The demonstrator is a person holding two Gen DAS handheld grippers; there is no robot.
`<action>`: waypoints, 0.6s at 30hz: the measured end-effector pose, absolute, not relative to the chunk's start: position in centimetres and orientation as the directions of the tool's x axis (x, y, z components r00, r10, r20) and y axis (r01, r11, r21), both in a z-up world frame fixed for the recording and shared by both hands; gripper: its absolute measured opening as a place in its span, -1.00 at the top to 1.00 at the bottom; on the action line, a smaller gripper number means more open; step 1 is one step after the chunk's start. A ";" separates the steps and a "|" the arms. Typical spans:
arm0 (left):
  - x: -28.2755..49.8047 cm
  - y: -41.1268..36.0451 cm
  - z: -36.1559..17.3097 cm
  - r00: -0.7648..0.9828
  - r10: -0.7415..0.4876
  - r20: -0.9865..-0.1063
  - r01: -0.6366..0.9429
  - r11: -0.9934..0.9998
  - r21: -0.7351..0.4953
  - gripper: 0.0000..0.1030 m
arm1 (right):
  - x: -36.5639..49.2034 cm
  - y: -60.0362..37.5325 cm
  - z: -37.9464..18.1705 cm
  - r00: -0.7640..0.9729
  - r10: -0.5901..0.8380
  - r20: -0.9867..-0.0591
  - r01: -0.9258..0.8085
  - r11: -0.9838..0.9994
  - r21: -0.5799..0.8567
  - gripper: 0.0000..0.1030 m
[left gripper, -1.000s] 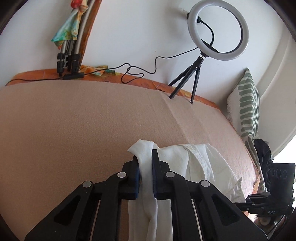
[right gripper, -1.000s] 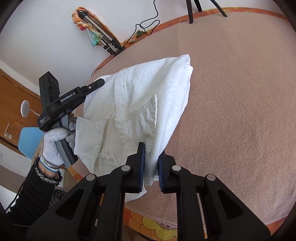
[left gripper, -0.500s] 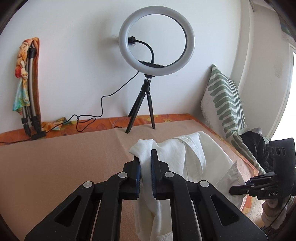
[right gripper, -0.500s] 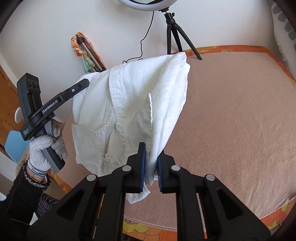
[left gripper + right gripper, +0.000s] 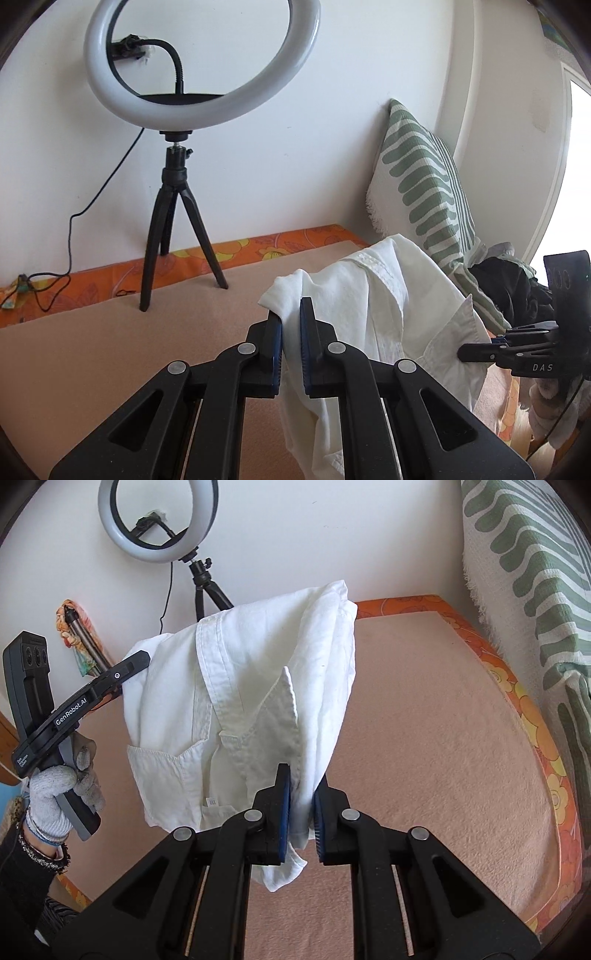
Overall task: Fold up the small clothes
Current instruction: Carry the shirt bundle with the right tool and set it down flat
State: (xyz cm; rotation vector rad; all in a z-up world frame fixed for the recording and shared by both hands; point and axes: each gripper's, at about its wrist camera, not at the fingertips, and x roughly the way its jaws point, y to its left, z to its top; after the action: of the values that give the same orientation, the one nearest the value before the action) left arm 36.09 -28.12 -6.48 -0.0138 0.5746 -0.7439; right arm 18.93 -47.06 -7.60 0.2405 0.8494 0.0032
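Both grippers are pinching the white shirt (image 5: 236,709) and holding it in the air over the tan blanket (image 5: 424,738) that covers the bed. In the right wrist view the right gripper (image 5: 301,808) is sitting at 6 o'clock, its blue-padded jaws closed tight on a bunched fold of cloth near the collar end; the left gripper (image 5: 142,659) is entering from 9 o'clock, held by a gloved hand (image 5: 61,790), and is clamping the far edge of the garment. In the left wrist view the left gripper (image 5: 291,332) is likewise closed on a thin wad of fabric, with the rest of the shirt (image 5: 388,306) draping toward 3 o'clock, where the right gripper (image 5: 476,350) is biting its hem. The collar, placket and a chest pocket are facing the right camera, so the front is hanging inward. Judgement: the cloth is light, limp and thin woven cotton; it is sagging wherever it is unsupported, is not slippery against the pads, and is not fragile. Because it is folding under its own weight, the better holds are probably the stiffer seamed parts, shoulders or collar band, rather than loose mid-panel cloth. The ring light (image 5: 199,62) on its tripod is standing at 11 o'clock in the left view, and the striped cushion (image 5: 424,184) is leaning at 2 o'clock, both apart from the shirt.
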 end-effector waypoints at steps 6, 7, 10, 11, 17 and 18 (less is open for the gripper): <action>39.5 -31.7 -9.4 0.552 -0.632 -0.543 0.603 0.753 -0.264 0.88 | 21.6 -51.1 -9.7 0.638 0.034 -0.770 0.145 0.976 0.164 0.77; 39.6 -32.1 -9.7 0.554 -0.624 -0.552 0.602 0.757 -0.252 0.88 | 21.9 -51.6 -10.0 0.634 0.025 -0.773 0.152 0.976 0.156 0.77; 39.6 -32.6 -9.9 0.579 -0.594 -0.558 0.599 0.775 -0.203 0.89 | 22.6 -52.6 -10.6 0.627 0.000 -0.779 0.178 0.974 0.143 0.77; 39.7 -32.4 -9.8 0.596 -0.581 -0.554 0.592 0.784 -0.185 0.89 | 22.7 -52.9 -10.8 0.621 -0.014 -0.784 0.192 0.972 0.135 0.77; 39.4 -31.6 -8.2 0.613 -0.558 -0.560 0.587 0.796 -0.150 0.70 | 22.4 -53.4 -10.9 0.599 -0.124 -0.791 0.276 0.959 0.058 0.07; 39.1 -31.3 -7.9 0.613 -0.555 -0.562 0.588 0.796 -0.143 0.59 | 22.1 -53.3 -10.6 0.610 -0.127 -0.782 0.280 0.958 0.063 -0.13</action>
State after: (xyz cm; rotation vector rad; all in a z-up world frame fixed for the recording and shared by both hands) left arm 39.08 -31.34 -7.92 0.0574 0.6280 -0.6593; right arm 22.07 -53.29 -10.60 0.1860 0.8845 -0.2365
